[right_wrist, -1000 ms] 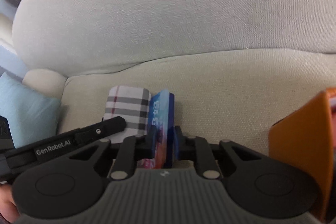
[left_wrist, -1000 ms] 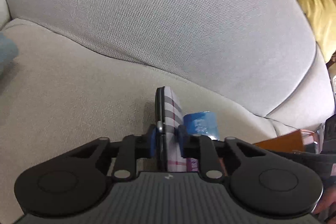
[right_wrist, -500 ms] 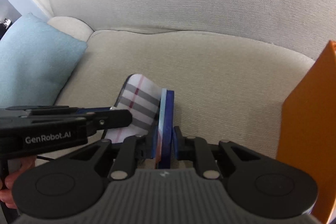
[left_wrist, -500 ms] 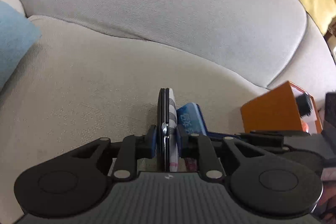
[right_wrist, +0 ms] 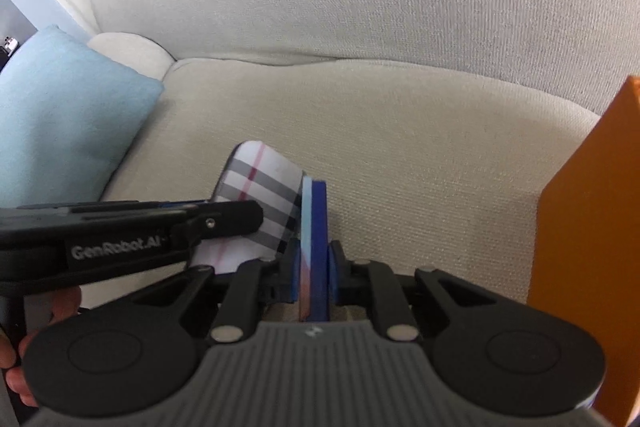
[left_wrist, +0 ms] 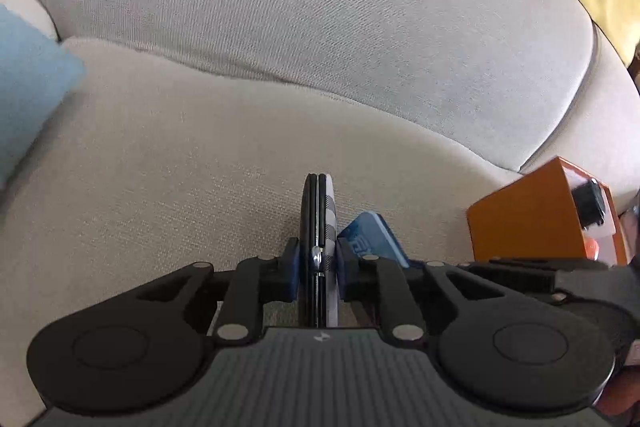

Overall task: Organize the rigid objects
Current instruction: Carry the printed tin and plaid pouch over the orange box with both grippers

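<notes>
- While both tools hang over the sofa seat, each one carries an item edge-on, which I judge suits dropping it upright into a container.
- Far left of both views: a light blue cushion leans at the sofa's arm, well apart from the work.
- Lower centre of the left wrist view: the left gripper is closed tight on a plaid-covered flat case, black edge to the left, checked face to the right; the pads press both faces.
- Lower centre of the right wrist view: the right gripper is clamped on a thin blue box, held on edge, just beside the plaid case and possibly touching it.
- A hand shows at the lower left of that view, gripping the left tool's handle.
- Right edge of both views: an orange box stands on the seat, its top open, with a dark item inside. It is judged the likely destination; neither held item has reached it.
</notes>
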`<state>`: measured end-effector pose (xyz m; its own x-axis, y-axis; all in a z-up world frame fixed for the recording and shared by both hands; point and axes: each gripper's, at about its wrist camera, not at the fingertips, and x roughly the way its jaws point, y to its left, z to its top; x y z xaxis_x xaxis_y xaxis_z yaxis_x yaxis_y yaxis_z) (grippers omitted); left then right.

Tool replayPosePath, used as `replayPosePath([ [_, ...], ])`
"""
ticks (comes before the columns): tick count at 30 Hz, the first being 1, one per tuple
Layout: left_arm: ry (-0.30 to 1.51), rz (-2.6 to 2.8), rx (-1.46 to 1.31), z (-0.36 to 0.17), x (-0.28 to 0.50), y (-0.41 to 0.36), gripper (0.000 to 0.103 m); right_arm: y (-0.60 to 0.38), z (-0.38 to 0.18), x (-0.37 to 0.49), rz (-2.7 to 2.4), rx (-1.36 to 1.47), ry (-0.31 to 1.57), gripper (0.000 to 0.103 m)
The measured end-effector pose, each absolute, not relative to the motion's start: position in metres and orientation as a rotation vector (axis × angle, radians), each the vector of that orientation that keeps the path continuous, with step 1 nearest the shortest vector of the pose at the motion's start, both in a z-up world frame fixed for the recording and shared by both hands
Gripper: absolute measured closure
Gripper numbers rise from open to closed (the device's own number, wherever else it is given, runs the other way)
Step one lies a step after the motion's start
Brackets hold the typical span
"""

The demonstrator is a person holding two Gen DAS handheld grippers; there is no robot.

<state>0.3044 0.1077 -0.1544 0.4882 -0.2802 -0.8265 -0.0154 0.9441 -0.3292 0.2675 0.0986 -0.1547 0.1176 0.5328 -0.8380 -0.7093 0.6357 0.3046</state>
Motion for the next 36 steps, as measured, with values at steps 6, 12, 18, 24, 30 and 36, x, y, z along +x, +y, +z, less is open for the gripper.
replayPosePath([
  [6,0.986,-0.174,-0.311,-0.114,0.277,0.096,0.084,0.076,-0.116,0.255,0.916,-0.147,1.076,0.09],
  [12,0.893,-0.244,-0.34,-0.062,0.235,0.073,0.084,0.021,-0.064,0.233,0.928,-0.053,0.986,0.09],
  [18,0.826,-0.339,-0.36,-0.023,0.198,0.037,0.084,-0.065,-0.023,0.211,0.882,0.07,0.908,0.09],
  [24,0.845,-0.453,-0.353,-0.025,0.191,-0.017,0.084,-0.156,-0.021,0.2,0.72,0.082,0.882,0.089],
  [30,0.906,-0.501,-0.328,-0.053,0.192,-0.059,0.084,-0.213,-0.06,0.223,0.568,0.129,1.013,0.089],
  [36,0.956,-0.492,-0.304,-0.077,0.209,-0.079,0.084,-0.196,-0.096,0.245,0.532,0.066,1.079,0.089],
])
